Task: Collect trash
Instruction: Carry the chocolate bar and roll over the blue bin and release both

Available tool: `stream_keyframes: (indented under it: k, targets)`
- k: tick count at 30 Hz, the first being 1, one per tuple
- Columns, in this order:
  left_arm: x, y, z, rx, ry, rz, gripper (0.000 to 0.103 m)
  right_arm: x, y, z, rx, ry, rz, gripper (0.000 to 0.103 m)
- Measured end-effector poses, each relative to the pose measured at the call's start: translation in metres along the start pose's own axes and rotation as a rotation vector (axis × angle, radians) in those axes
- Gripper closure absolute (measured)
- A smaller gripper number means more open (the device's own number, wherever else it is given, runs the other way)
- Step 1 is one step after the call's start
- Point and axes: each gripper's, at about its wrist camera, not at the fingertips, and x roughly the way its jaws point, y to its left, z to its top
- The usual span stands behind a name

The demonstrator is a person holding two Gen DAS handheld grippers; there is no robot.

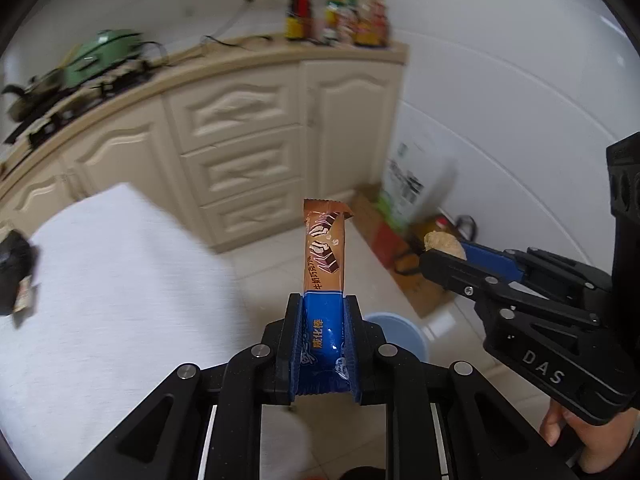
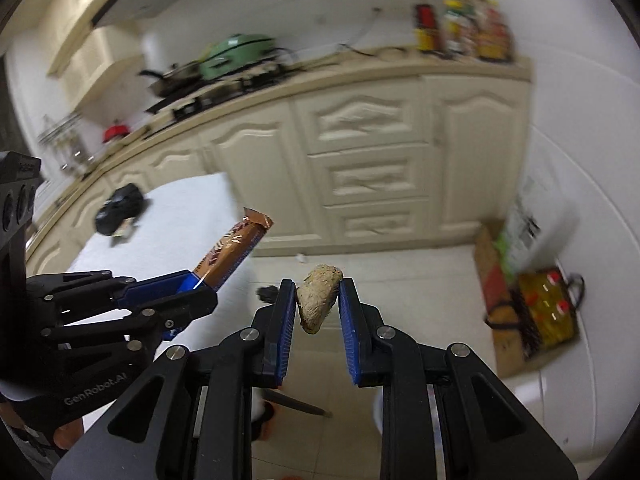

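My left gripper [image 1: 322,300] is shut on a long brown and blue snack wrapper [image 1: 324,256], which sticks out forward past the fingertips. It also shows in the right wrist view [image 2: 230,254], held by the left gripper [image 2: 198,286]. My right gripper [image 2: 318,284] is shut on a beige crumpled lump of trash [image 2: 318,300]. In the left wrist view the right gripper [image 1: 434,254] is at the right with the lump [image 1: 444,242] at its tip. A light blue bin [image 1: 394,334] stands on the floor below both grippers.
A white-covered table [image 1: 108,280] is at the left with a black bag [image 2: 120,208] on it. Cream cabinets [image 1: 240,140] with a cluttered counter stand ahead. A cardboard box [image 2: 504,312], a bag of oil bottles [image 2: 548,312] and a white wall [image 1: 520,120] are on the right.
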Motion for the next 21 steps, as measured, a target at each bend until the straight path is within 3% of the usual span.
stream_keyframes:
  k: [7, 16, 19, 21]
  targets:
    - [0.073, -0.049, 0.011, 0.039, 0.111, -0.053, 0.088, 0.017, -0.079, -0.036, 0.117, 0.056, -0.054, 0.081]
    - [0.17, -0.092, 0.024, 0.081, 0.244, -0.082, 0.086, 0.049, -0.144, -0.071, 0.223, 0.13, -0.09, 0.081]
    - [0.199, -0.089, 0.043, 0.084, 0.254, -0.079, 0.078, 0.06, -0.156, -0.083, 0.242, 0.158, -0.098, 0.081]
    - [0.219, -0.095, 0.049, 0.097, 0.264, -0.061, 0.063, 0.067, -0.163, -0.089, 0.254, 0.173, -0.1, 0.081]
